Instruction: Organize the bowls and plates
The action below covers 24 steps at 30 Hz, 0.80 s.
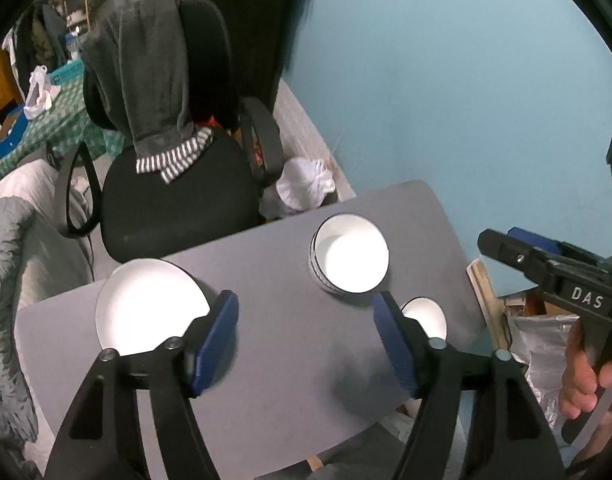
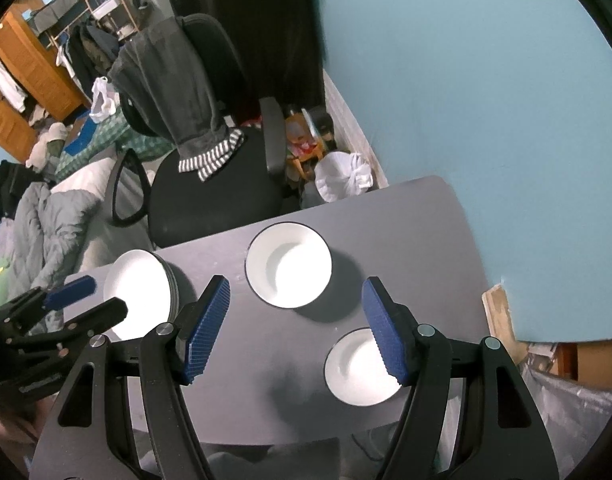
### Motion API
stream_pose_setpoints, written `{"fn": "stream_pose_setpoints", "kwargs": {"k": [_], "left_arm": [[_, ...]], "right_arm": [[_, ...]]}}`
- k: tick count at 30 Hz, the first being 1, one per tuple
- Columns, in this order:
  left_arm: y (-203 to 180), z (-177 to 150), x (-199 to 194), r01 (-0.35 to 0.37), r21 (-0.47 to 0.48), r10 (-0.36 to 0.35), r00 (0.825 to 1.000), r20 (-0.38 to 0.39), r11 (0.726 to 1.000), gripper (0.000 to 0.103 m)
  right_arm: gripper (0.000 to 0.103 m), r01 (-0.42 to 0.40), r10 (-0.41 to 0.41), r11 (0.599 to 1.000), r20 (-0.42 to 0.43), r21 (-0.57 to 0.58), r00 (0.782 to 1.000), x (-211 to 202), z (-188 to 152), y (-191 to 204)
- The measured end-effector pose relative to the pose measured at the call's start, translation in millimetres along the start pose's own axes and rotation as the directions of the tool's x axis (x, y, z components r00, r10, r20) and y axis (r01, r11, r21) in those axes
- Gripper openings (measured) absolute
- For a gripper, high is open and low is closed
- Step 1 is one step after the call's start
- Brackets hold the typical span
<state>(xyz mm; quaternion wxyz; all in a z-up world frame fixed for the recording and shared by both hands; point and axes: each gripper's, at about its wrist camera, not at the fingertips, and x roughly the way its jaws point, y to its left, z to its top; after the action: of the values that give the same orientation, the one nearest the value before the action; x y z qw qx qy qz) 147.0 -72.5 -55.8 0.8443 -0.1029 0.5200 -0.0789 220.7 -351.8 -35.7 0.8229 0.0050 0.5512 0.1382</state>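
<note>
Tongs, left [image 1: 306, 344] and right [image 2: 296, 330], gape wide above table [image 2: 425, 216]; bowls [image 2: 288, 266] lie below, untouched.

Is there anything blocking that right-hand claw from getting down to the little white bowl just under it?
Nothing visible does. The right gripper hangs open above the grey table, and the small bowl sits just below its right finger with only bare tabletop around it. The stacked bowls stand farther back, apart from it.

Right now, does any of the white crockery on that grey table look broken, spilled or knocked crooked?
Nothing stands out. The stack of plates, the stacked bowls and the small dish all sit upright, apart and empty on the grey table; no chips or spills show.
</note>
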Motion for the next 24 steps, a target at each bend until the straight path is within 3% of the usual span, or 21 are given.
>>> {"fn": "stream_pose_setpoints", "kwargs": {"k": [15, 24], "left_arm": [[-8, -23, -37, 0.018, 0.074, -0.024, 0.997, 0.073, 0.997, 0.08], [-21, -32, -47, 0.069, 0.151, -0.084, 0.992, 0.091, 0.986, 0.08]], "right_arm": [[0.07, 0.002, -0.005, 0.999, 0.064, 0.046, 0.998, -42, -29, 10], [0.07, 0.026, -0.036, 0.992, 0.083, 0.121, 0.996, -55, -45, 1]]}}
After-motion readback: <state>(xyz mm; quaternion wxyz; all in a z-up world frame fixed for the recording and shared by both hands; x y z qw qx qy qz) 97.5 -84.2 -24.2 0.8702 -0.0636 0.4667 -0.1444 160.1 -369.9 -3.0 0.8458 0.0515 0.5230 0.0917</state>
